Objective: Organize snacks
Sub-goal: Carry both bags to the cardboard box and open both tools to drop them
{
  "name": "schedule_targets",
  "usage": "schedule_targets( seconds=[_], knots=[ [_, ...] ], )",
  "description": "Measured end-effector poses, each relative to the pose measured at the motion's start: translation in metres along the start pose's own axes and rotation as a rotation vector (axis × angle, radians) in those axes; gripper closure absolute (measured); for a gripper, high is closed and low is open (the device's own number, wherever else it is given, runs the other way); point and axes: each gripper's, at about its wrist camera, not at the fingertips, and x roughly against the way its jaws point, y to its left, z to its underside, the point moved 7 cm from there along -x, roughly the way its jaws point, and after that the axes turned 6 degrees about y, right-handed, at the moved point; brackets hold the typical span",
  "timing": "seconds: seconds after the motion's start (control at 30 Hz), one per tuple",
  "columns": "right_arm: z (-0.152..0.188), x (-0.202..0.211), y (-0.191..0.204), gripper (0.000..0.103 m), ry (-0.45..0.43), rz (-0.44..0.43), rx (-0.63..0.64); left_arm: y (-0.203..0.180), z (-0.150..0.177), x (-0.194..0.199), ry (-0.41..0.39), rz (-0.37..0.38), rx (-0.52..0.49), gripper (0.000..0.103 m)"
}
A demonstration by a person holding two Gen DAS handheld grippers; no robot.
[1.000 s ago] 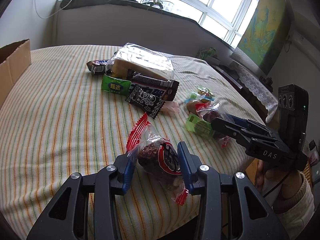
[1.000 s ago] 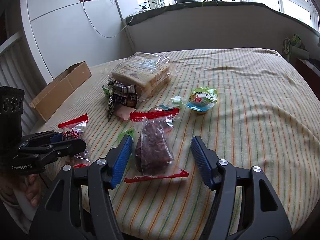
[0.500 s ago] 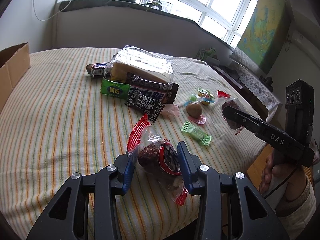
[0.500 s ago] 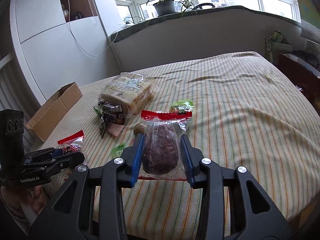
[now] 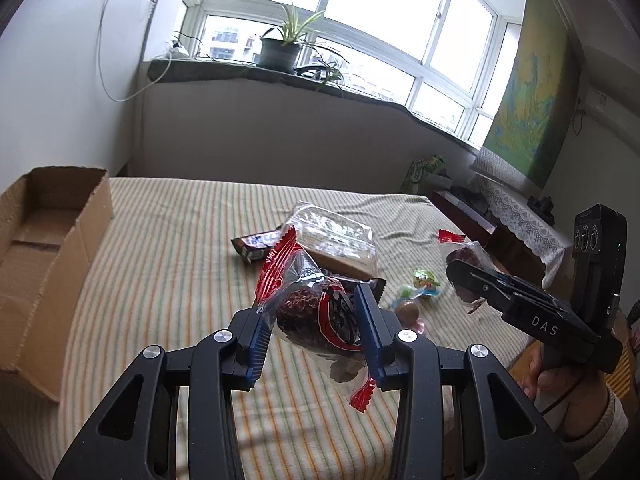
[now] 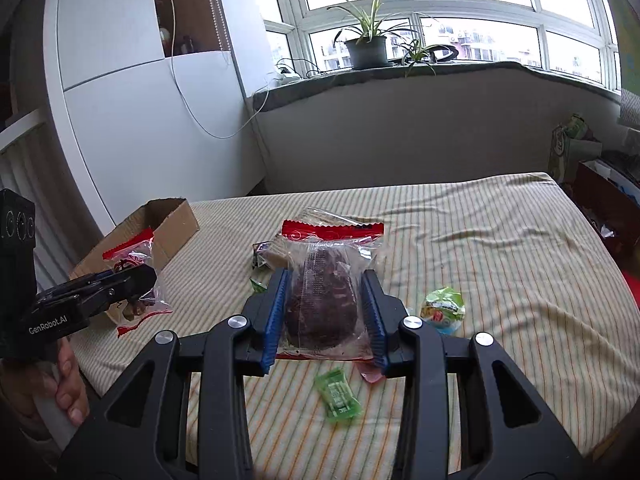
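Observation:
My left gripper is shut on a red-edged clear snack packet with a dark brown cake, held above the striped tablecloth. My right gripper is shut on a similar red-topped packet, also lifted off the table. The right gripper also shows in the left wrist view with its packet. The left gripper shows in the right wrist view with its packet. An open cardboard box stands at the table's left, also seen in the right wrist view.
A clear bread bag, a dark chocolate bar, small candies and a brown ball lie mid-table. In the right wrist view lie a green wrapper and a green jelly cup. The table edge is close on the right.
Both grippers have lifted their packets well above the table and tilted up. The right gripper closed on its packet about a second ago. The box has come nearer on the left.

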Motion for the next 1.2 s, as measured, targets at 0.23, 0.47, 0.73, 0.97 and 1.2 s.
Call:
schedule_targets(
  seconds=[0.23,0.47,0.73,0.97,1.2],
  knots=[
    [-0.011,-0.036,0.079,0.065,0.057,-0.066,0.094,0.062,-0.009,0.038,-0.066,-0.082,0.071,0.064],
    [-0.017,-0.082,0.194,0.065,0.108,-0.216,0.233,0.149,0.002,0.082,-0.126,-0.203,0.195,0.064],
    [-0.019,-0.121,0.295,0.065,0.135,-0.345,0.354,0.226,0.017,0.111,-0.163,-0.289,0.325,0.065],
    [-0.021,-0.15,0.308,0.064,0.169,-0.367,0.364,0.249,0.016,0.101,-0.147,-0.281,0.349,0.064],
    [-0.005,-0.168,0.303,0.039,0.198,-0.339,0.373,0.264,0.018,0.101,-0.138,-0.344,0.399,0.03]
  ],
)
